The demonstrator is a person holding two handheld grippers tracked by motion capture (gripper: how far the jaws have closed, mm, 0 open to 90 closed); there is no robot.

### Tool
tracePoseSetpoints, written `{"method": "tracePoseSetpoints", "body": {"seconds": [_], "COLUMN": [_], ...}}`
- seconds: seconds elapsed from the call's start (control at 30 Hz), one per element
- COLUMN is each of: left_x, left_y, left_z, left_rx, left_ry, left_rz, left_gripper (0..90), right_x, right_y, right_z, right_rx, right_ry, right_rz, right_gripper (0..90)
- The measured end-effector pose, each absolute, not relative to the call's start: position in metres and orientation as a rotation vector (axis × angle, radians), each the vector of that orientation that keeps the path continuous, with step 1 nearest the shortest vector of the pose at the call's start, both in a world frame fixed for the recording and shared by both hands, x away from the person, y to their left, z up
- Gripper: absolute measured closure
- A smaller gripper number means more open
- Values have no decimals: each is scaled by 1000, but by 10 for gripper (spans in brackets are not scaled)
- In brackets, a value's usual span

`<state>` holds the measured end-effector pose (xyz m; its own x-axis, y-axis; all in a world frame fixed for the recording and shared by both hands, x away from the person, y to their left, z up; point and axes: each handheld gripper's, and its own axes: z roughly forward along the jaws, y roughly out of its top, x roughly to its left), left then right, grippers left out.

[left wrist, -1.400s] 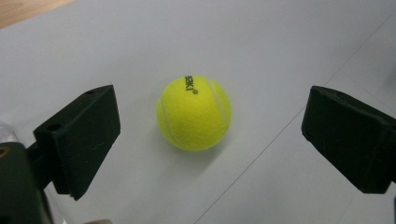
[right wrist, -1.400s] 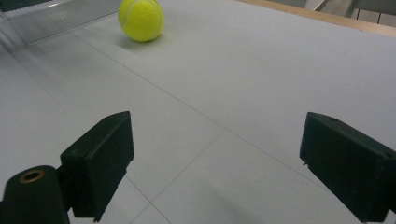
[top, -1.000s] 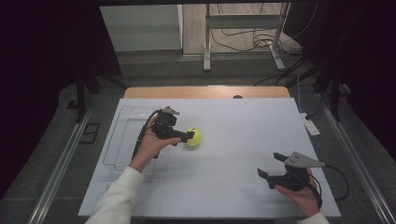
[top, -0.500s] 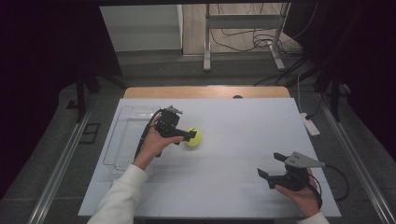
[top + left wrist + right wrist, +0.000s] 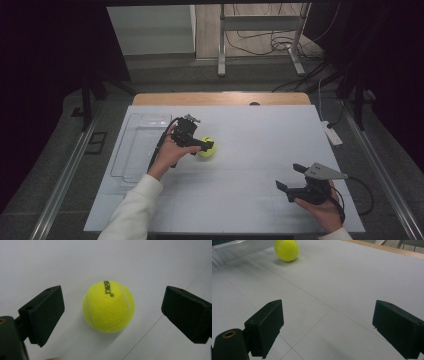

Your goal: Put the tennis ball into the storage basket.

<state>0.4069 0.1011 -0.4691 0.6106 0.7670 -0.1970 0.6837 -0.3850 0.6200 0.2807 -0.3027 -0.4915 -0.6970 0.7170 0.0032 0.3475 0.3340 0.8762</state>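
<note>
Now lining up spread left gripper around tennis ball: light, springy, best pinched mid-width; right gripper idling agape.

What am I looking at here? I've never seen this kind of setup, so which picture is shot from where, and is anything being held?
There is no robot: a person holds a two-jaw tool in each hand at a table with a pale top. The high view comes from a fixed camera above, looking down. The other two come from small cameras riding on each tool, looking along its black jaws. The left gripper is beside a yellow tennis ball; in its own view the ball sits between the open jaws, with gaps on both sides, so it is not gripped. The right gripper is open over bare table, and its view shows the ball far off. A clear plastic tray lies at the table's left. Nothing is held.
</note>
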Motion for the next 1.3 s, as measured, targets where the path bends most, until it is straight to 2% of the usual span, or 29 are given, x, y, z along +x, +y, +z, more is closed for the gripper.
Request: {"method": "tracePoseSetpoints", "body": {"seconds": [1.3], "left_x": [422], "left_y": [85], "left_z": [-498], "left_rx": [2226], "left_ry": [1185], "left_rz": [114], "left_gripper": [57], "right_x": [281], "right_y": [-303], "right_z": [-492], "right_rx": [939], "right_ry": [2215], "right_rz": [1305], "right_gripper": [110]}}
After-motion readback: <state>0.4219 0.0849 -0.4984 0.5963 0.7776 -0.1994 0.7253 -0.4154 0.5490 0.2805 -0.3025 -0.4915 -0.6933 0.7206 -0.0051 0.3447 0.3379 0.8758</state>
